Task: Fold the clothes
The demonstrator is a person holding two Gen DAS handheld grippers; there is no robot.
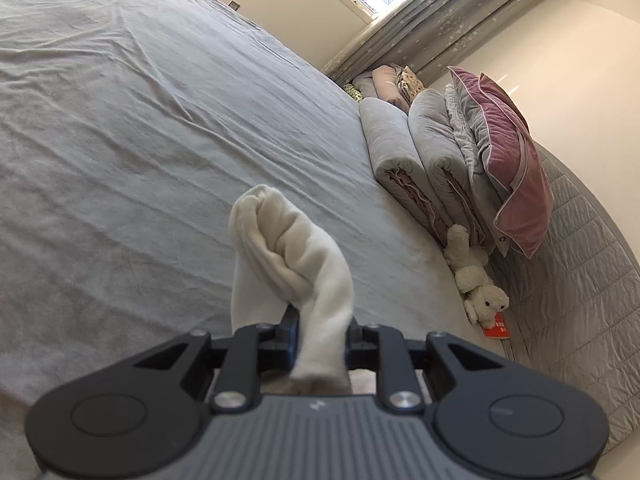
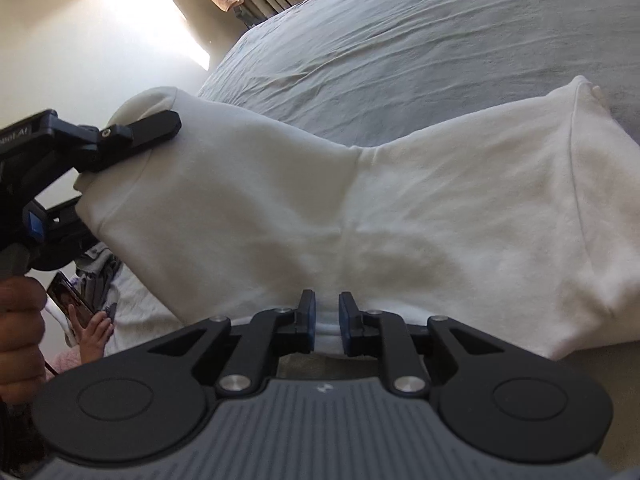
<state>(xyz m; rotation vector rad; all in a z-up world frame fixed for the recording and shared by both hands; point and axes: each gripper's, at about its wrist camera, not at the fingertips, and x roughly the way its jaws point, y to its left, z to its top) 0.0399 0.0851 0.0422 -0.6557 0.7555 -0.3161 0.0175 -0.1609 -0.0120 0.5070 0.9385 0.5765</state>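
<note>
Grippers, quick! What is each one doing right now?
Left gripper: jaws shut on the white garment.
Right gripper: jaws slightly open, the garment's edge at the gap, not pinched.

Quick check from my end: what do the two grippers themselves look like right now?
Both match: a grey ribbed body, two round black discs, black linkage arms with silver pivot bolts, blue pads inside the fingers. That holds for the left gripper and the right gripper. Seen side-on, the left one carries white lettering and a small blue screen.
</note>
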